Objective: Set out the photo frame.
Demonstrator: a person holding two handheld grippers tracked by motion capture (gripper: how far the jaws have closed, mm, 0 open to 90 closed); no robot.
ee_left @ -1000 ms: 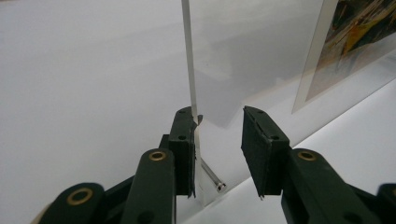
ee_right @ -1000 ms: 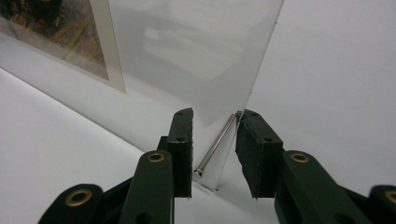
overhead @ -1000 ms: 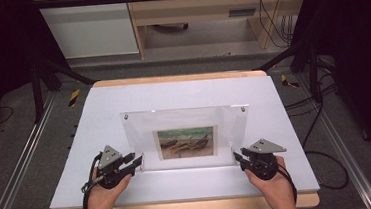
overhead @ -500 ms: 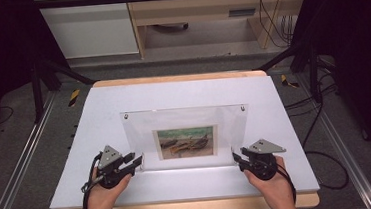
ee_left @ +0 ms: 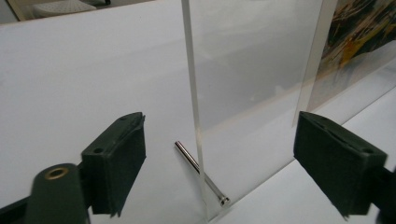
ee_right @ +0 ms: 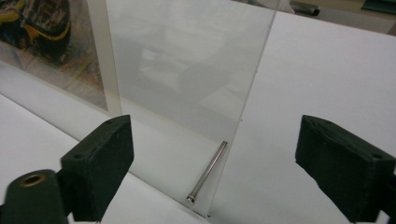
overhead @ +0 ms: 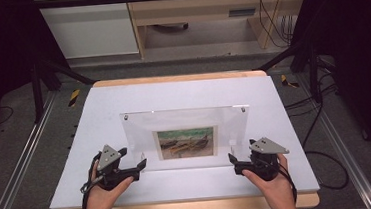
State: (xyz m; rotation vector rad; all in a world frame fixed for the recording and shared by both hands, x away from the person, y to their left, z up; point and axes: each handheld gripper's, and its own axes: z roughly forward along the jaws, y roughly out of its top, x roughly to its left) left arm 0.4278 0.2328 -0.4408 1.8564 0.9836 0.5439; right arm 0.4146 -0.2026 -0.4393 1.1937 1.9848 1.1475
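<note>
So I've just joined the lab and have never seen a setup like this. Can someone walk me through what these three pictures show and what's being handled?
There is no robot here. A person holds a hand-held two-jaw tool in each hand: the left gripper and the right gripper.

The high view comes from a fixed camera above the person, looking down on a white table. The other two pictures come from small cameras riding on each gripper, looking out between its own black jaws.

On the table stands a clear acrylic photo frame, upright, with a picture of boats inside. Slim metal pins pass through its corners; one lower pin shows in the left gripper view, another in the right gripper view.

Nothing is held. Both grippers are open, one facing each lower corner of the frame.
</note>
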